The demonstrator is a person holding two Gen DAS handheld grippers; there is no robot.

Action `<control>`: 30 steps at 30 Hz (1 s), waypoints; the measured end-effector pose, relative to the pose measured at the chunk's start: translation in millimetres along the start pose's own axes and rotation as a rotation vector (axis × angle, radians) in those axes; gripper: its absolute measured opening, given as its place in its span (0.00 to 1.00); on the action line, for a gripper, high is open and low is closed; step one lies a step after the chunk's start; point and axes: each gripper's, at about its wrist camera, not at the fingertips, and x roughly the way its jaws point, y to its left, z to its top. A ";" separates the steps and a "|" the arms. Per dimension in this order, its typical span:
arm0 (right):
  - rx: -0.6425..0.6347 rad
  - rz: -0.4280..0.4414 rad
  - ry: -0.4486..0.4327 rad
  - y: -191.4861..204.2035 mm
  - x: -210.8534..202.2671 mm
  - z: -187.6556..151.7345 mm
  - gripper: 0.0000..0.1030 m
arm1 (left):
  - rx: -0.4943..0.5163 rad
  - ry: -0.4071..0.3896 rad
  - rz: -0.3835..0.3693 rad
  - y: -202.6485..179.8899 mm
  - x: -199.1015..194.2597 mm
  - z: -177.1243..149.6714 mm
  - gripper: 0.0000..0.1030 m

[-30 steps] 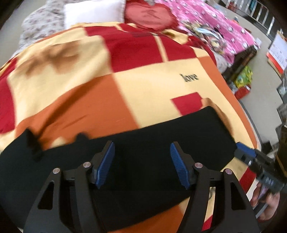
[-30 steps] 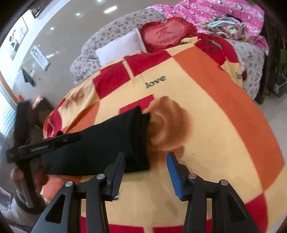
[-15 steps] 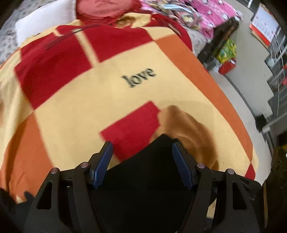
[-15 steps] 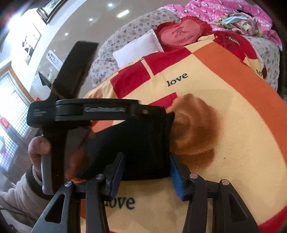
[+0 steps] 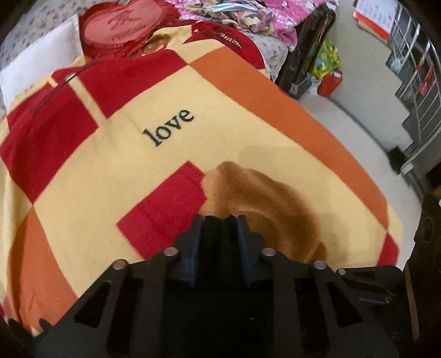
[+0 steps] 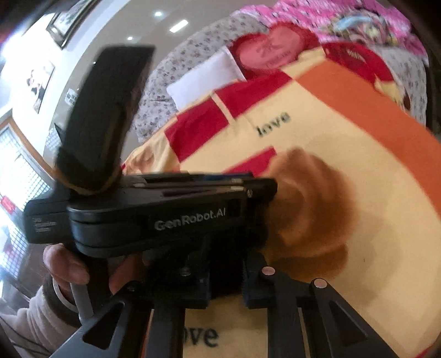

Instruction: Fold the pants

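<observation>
The black pants lie on a red, orange and cream blanket printed with "love". In the left wrist view my left gripper is shut on the end of the pants, black cloth bunched between its blue pads. In the right wrist view my right gripper is closed on dark pants fabric at the near edge. The left gripper's black body, held by a hand, lies right across that view and hides most of the pants.
A white pillow, a red heart cushion and pink bedding lie at the bed's far end. The bed's right edge drops to a grey floor with bags and metal shelving.
My left gripper has moved right along the pants to their end and closed on the cloth. My right gripper has also closed on the pants' edge. The two grippers now sit close together.
</observation>
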 end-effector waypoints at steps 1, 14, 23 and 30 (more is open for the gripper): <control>-0.010 0.010 -0.006 5.9 -2.3 2.8 0.15 | -0.023 -0.019 -0.025 5.8 -9.0 -0.8 0.18; -0.349 0.230 0.006 183.3 23.1 25.3 0.14 | -0.243 -0.286 0.059 117.1 -185.3 -66.8 0.17; -0.388 0.289 0.376 234.0 153.2 -35.7 0.25 | -0.511 -0.177 0.242 203.9 -164.5 -178.7 0.17; -0.355 0.292 0.176 197.8 80.9 6.5 0.32 | -0.605 -0.196 0.230 209.7 -172.1 -218.0 0.17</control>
